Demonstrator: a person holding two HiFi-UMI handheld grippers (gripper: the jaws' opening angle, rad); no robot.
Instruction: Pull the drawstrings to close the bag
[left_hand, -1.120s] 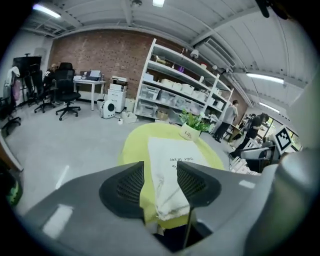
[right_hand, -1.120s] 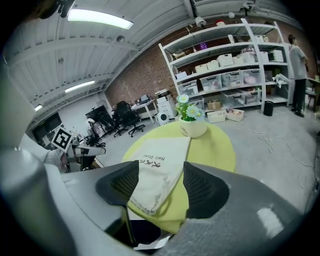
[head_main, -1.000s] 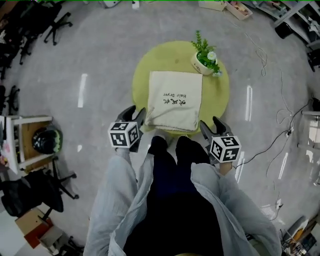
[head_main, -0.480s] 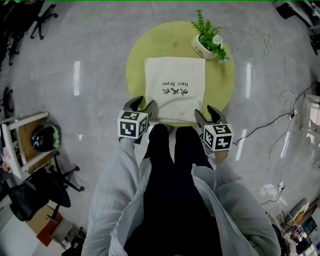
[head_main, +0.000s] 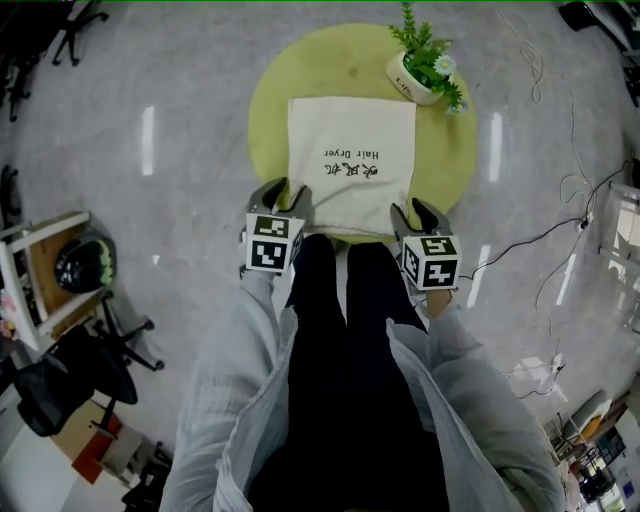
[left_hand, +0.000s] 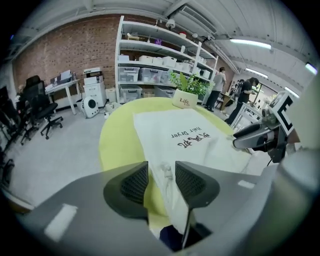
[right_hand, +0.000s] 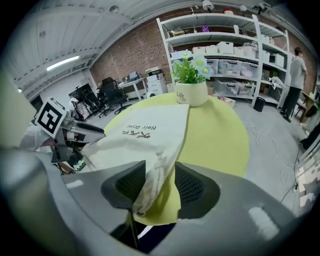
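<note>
Two handheld grippers sit at the near edge of the bag (head_main: 350, 165), one at each near corner. The bag is a flat cream cloth pouch with dark print reading "Hair Dryer", and it lies on a round yellow-green table (head_main: 455, 150) with its near edge at the table rim closest to you.

Your left gripper (head_main: 283, 192) is at the bag's near left corner. Its jaws stand at a middling width and are closing, with the bag's gathered corner and a small knot of cord (left_hand: 164, 171) between them. The cloth lies against one pad and a gap shows at the other, so nothing is pinched yet.

Your right gripper (head_main: 418, 212) is at the bag's near right corner. Its jaws are also closing, around that corner and its own bit of cord (right_hand: 159, 158). Here too the cloth rests on one pad only.

By my judgement you are at the grasping step, and the pull has not begun. The next move calls for both jaws to clamp on the drawstrings themselves, not just the hem. Then draw them apart, away from the bag, so the mouth puckers shut.

What the bag holds cannot be seen, and it looks nearly flat. Beyond the bag's far right corner, a white pot (head_main: 412, 78) holds a leafy green plant with a pale flower.
</note>
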